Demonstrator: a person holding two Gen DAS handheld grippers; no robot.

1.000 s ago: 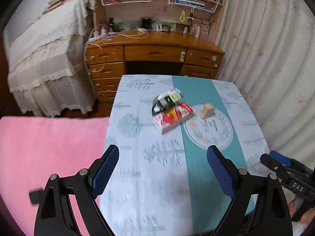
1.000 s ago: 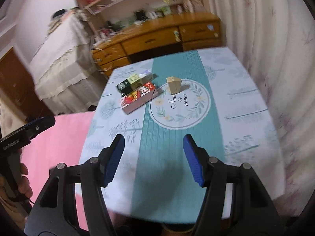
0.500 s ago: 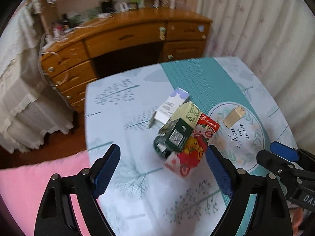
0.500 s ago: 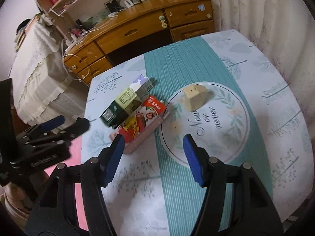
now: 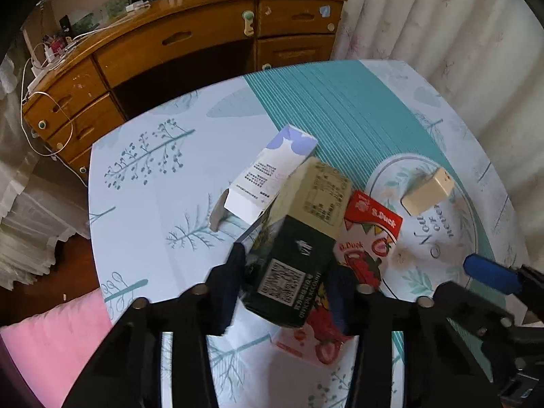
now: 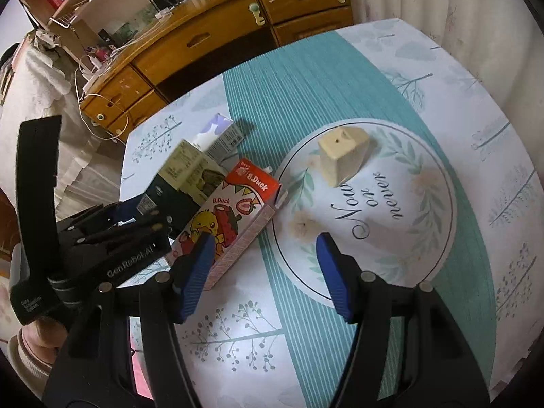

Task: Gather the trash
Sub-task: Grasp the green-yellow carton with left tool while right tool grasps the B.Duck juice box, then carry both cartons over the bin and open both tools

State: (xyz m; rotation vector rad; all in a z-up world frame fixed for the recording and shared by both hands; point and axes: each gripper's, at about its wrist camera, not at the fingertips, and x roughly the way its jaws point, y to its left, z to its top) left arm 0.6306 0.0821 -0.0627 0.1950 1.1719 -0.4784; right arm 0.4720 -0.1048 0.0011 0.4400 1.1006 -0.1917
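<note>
My left gripper [image 5: 287, 289] is shut on a dark green and cream box [image 5: 299, 251], which lies on top of a red B.Duck box [image 5: 363, 248]. A white and lilac box [image 5: 268, 173] lies just behind them. A small cream box [image 5: 426, 195] rests on the round print to the right. In the right wrist view my right gripper [image 6: 263, 270] is open and empty above the table, its left finger over the B.Duck box [image 6: 234, 217]; the cream box [image 6: 343, 156] stands ahead of it, and the left gripper [image 6: 132, 217] holds the green box [image 6: 183, 183].
The table [image 5: 146, 204] has a tree-print cloth with a teal stripe. A wooden desk [image 5: 190, 44] stands behind it, curtains [image 5: 442, 27] at the right, a pink cushion [image 5: 51, 350] at the lower left.
Both grippers moved forward and down over the table. My left gripper closed on the green and cream box. My right gripper came nearer the B.Duck box and stays open.
</note>
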